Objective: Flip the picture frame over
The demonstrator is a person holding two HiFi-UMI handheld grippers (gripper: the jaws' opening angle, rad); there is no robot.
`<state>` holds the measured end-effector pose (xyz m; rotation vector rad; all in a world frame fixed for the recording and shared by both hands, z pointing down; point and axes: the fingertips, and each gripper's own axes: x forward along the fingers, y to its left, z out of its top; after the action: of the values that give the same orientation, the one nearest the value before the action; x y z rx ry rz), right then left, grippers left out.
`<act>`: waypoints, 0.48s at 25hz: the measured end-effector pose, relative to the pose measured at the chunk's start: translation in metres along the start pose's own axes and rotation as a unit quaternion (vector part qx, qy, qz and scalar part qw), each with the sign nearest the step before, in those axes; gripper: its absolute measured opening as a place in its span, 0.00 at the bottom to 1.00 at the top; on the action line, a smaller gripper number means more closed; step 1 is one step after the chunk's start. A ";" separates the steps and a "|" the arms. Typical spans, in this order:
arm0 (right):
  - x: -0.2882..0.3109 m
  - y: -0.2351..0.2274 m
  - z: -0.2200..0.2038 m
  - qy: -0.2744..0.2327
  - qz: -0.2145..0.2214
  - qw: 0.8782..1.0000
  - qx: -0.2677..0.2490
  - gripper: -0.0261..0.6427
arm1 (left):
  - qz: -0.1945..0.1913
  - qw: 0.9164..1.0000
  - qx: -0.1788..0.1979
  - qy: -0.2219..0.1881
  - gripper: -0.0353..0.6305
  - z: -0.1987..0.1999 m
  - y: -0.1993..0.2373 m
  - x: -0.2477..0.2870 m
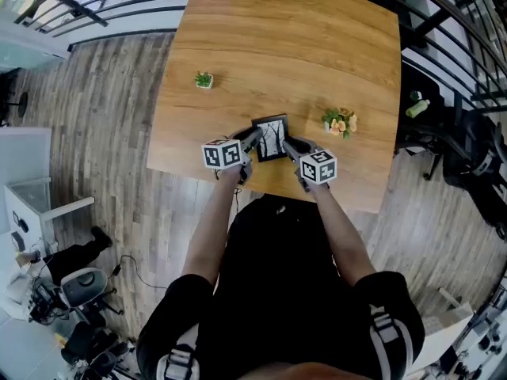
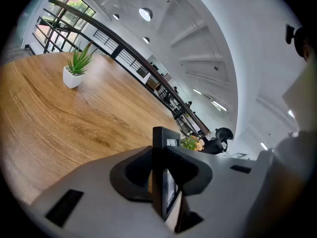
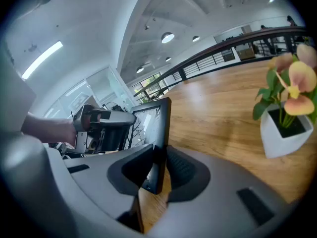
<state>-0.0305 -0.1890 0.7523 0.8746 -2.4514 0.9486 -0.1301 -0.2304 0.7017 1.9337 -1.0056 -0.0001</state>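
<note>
A small black picture frame [image 1: 272,138] with a tree drawing sits near the front edge of the wooden table [image 1: 317,46], its picture side facing up. My left gripper [image 1: 252,142] is shut on its left edge and my right gripper [image 1: 289,147] is shut on its right edge. In the left gripper view the frame [image 2: 159,138] stands edge-on between the pads of the left gripper [image 2: 159,158]. In the right gripper view the frame [image 3: 151,120] is pinched by the right gripper [image 3: 161,155], with the left gripper [image 3: 101,125] beyond it. Whether the frame touches the table I cannot tell.
A small green plant in a white pot [image 1: 204,80] stands at the table's left. A white pot of orange flowers [image 1: 340,122] stands just right of the frame. The table's front edge [image 1: 261,188] is right below the grippers. A dark railing [image 1: 444,22] runs behind.
</note>
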 end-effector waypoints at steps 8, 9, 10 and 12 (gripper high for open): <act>0.021 -0.016 -0.025 0.039 -0.036 0.998 -0.020 0.18 | 0.040 0.997 0.049 0.041 0.20 -0.016 0.026 0.022; 0.023 -0.019 -0.027 0.043 -0.040 0.998 -0.022 0.18 | 0.045 0.997 0.052 0.045 0.20 -0.017 0.028 0.025; 0.024 -0.021 -0.027 0.045 -0.043 0.998 -0.023 0.18 | 0.049 0.996 0.055 0.047 0.20 -0.018 0.030 0.028; 0.024 -0.024 -0.026 0.044 -0.049 0.997 -0.027 0.18 | 0.059 0.995 0.058 0.048 0.21 -0.018 0.034 0.032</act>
<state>-0.0299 -0.1946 0.7950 0.9064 -2.3259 0.8637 -0.1239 -0.2456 0.7487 1.9559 -1.0744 0.2224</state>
